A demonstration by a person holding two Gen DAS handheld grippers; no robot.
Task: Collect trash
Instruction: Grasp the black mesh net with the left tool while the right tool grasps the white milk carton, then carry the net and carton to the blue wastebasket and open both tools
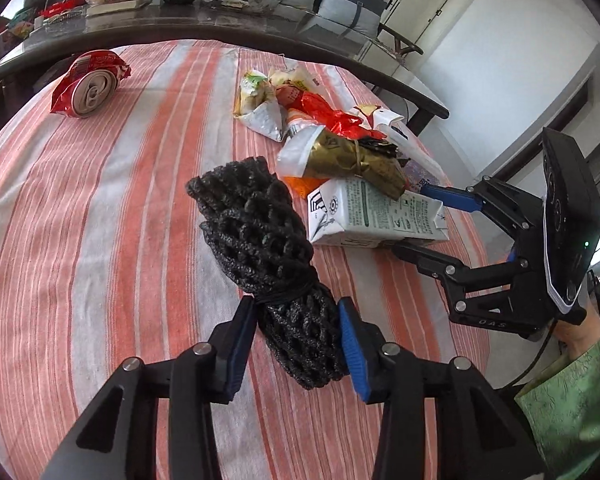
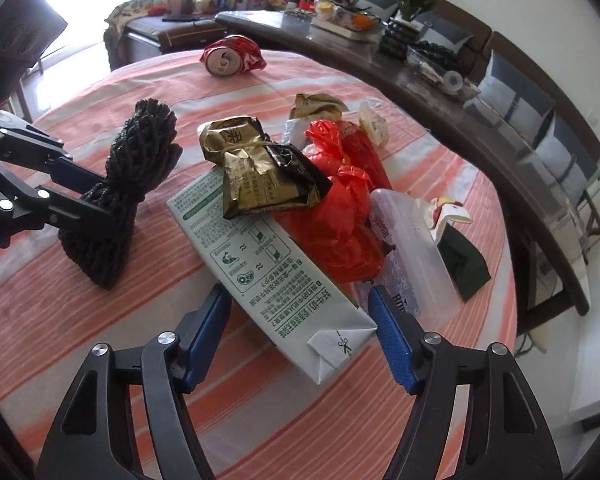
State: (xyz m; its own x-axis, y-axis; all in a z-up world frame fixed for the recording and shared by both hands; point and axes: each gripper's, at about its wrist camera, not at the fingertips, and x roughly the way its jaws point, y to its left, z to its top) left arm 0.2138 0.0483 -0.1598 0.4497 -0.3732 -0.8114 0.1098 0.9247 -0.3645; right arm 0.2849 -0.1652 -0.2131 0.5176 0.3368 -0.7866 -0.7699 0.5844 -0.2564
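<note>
Here, from the left wrist, the left tongs straddle the near end of a black foam net bundle lying on the striped table; the blue pads sit right against the net's sides, pinching it just below its tie. Beyond it lies a white milk carton with a gold wrapper on top, and the right tongs reach in around the carton's far end. A crushed red can lies well apart at the far left.

From the right wrist, the right tongs are spread on either side of the milk carton; whether the pads touch it I cannot tell. A red plastic bag and a clear plastic container lie just beside the carton. The left tongs clasp the net bundle at left.
</note>
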